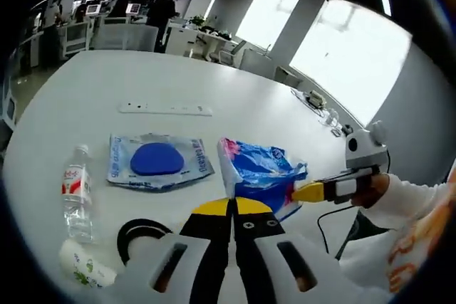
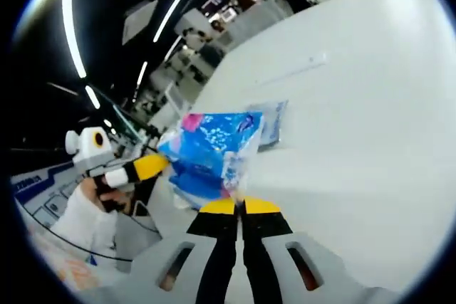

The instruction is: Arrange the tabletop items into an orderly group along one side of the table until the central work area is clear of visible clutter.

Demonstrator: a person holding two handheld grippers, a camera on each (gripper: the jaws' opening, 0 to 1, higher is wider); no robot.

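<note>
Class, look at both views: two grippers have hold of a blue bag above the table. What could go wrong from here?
1. The left gripper and right gripper each pinch only a thin edge of the blue bag. Pulling apart could tear it, or an edge could slip free.
2. Swinging the bag aside may sweep across the flat blue packet or knock the water bottle, scattering things further.

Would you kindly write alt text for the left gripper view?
Both grippers pinch a blue packet above a white table: the left gripper from below, the right gripper from the right. To the left lie a flat blue pouch, water bottle, black ring and power strip.
</note>
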